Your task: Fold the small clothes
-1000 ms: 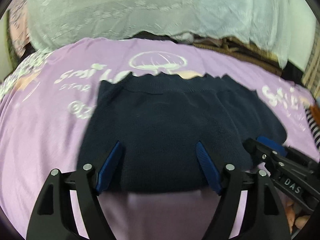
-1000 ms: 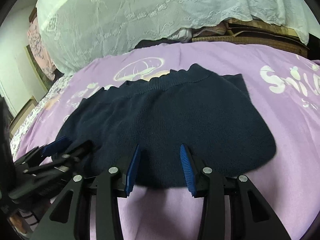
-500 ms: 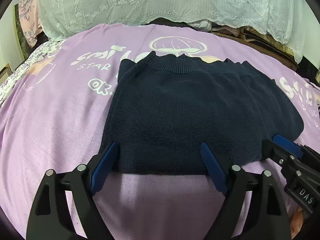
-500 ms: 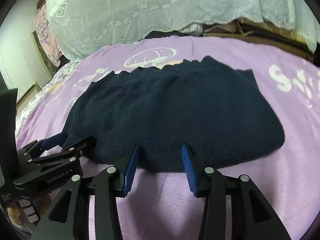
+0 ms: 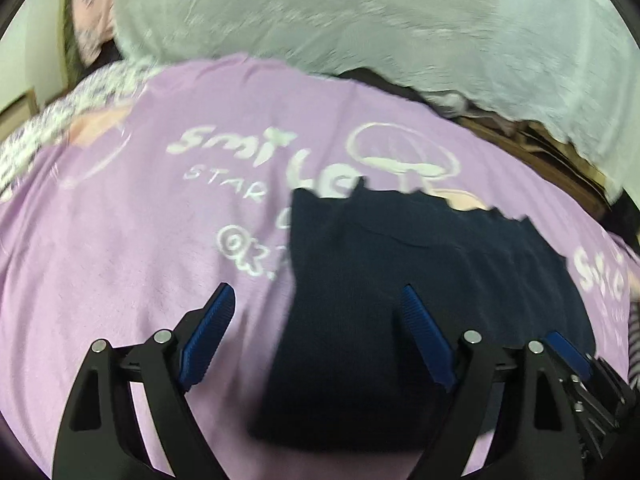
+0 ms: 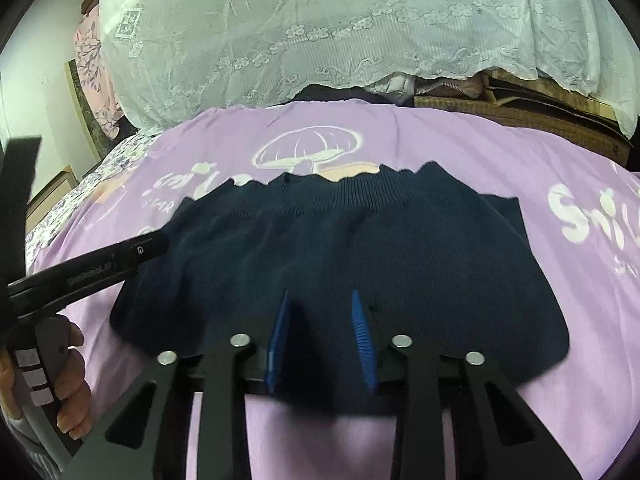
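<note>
a dark navy knitted garment [image 6: 340, 256] is laid flat on a soft lilac blanket [image 6: 500, 168] printed with white lettering and a mushroom outline; a ribbed band with a wavy edge runs along the garment's far side, and its near corners are rounded. behind the blanket a white lace cloth [image 6: 320, 28] with flower trim is draped over a bulky heap.

the right gripper [image 6: 320, 312] is pointed down over the garment's near edge, its ridged blue pads a narrow gap apart; the jaws have just been closing, and whether any knit is pinched between them cannot be told. the left gripper [image 5: 316, 312] is held wide apart over the garment's left edge, one pad above bare blanket, one above the knit, nothing clamped. a hand [image 6: 68, 380] is seen wrapped round the left gripper's handle.
</note>
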